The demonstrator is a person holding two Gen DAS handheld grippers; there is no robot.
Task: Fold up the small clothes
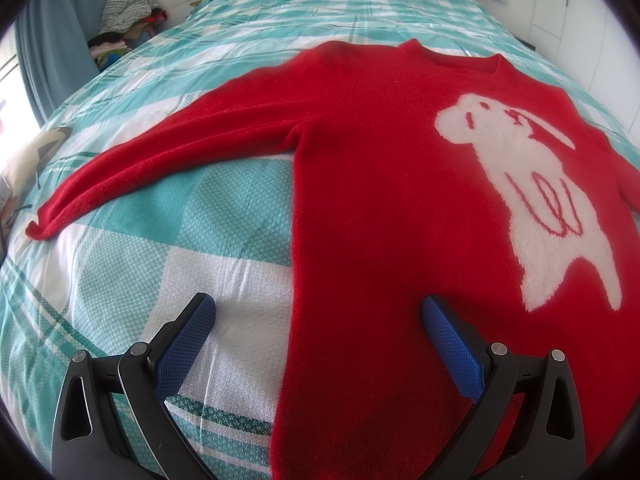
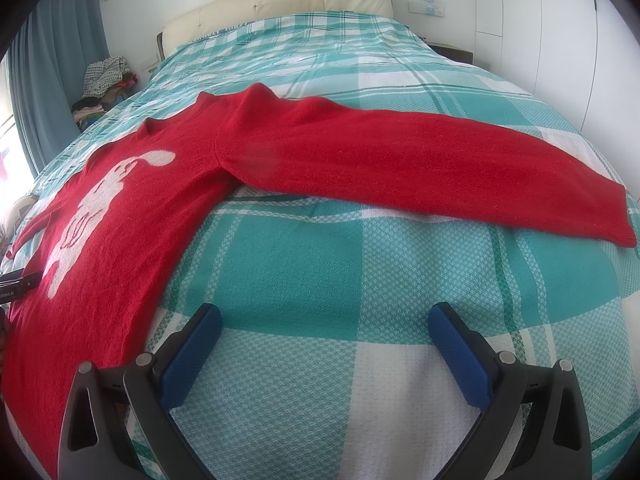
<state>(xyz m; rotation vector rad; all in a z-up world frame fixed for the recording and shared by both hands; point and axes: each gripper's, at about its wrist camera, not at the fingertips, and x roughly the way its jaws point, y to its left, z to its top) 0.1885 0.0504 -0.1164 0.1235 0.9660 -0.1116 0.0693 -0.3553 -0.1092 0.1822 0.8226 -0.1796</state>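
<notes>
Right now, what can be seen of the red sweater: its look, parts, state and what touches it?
The red sweater is a fuzzy knit with a white animal motif on its front. It lies flat, face up and unfolded on the checked bedspread, neckline toward the headboard, both sleeves spread sideways. The open left gripper straddles its side edge near the hem; the open right gripper hovers beside it over bare bedspread. Neither grips it.

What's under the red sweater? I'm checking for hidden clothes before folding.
The sweater lies flat on the plaid bedspread. Only bedspread shows around it; anything beneath is covered.
</notes>
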